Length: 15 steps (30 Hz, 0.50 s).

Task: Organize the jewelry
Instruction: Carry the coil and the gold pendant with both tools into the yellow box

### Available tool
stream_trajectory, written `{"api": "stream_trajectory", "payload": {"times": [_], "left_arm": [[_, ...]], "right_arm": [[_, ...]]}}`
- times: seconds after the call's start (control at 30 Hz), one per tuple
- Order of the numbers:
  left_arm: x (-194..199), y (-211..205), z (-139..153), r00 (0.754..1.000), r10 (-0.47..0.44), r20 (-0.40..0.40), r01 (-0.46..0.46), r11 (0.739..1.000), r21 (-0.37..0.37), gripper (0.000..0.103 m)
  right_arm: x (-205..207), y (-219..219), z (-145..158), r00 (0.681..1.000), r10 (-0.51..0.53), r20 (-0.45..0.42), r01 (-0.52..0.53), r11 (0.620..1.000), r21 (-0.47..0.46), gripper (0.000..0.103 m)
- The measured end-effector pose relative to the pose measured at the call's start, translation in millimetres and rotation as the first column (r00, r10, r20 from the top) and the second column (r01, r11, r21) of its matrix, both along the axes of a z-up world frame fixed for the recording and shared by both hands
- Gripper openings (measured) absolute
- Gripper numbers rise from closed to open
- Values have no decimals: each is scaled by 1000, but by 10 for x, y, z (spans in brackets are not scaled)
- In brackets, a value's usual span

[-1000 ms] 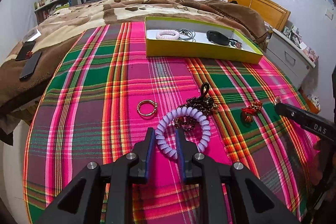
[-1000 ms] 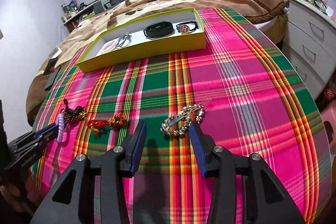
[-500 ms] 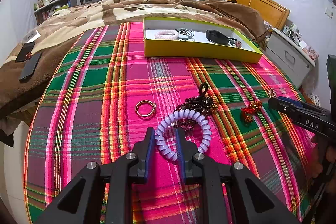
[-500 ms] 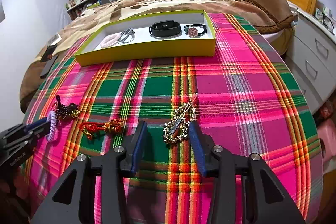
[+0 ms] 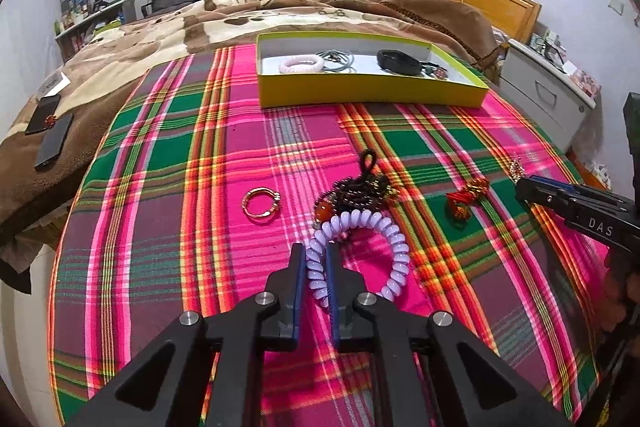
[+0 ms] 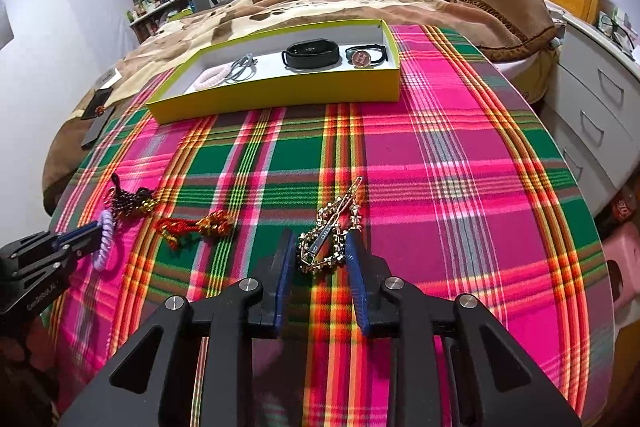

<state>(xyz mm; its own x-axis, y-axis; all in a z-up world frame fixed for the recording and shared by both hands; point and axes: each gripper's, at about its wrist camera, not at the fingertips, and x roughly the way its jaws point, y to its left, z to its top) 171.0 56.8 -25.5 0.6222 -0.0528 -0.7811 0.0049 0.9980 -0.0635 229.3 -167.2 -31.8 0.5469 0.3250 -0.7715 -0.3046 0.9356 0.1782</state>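
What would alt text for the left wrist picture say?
A black two-finger tool pinches a lilac spiral bracelet on a bright plaid cloth. Around it lie a gold ring, dark beads and a red knot; a yellow box of jewelry sits farther back, before a bed.

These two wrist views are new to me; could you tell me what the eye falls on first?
The loud pink-and-green plaid cloth fills both views. At its far edge sits a yellow box already holding bracelets and a black band. Up close, the left claw is shut on a lilac spiral bracelet, while the right claw straddles a gold hair clip, jaws open.
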Motion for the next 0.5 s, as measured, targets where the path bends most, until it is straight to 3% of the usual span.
{"api": "stream_trajectory", "payload": {"times": [0.5], "left_arm": [[-327, -68, 259, 996, -34, 85, 38, 998, -46, 9]], "right_arm": [[-316, -32, 178, 999, 21, 30, -23, 998, 62, 26]]}}
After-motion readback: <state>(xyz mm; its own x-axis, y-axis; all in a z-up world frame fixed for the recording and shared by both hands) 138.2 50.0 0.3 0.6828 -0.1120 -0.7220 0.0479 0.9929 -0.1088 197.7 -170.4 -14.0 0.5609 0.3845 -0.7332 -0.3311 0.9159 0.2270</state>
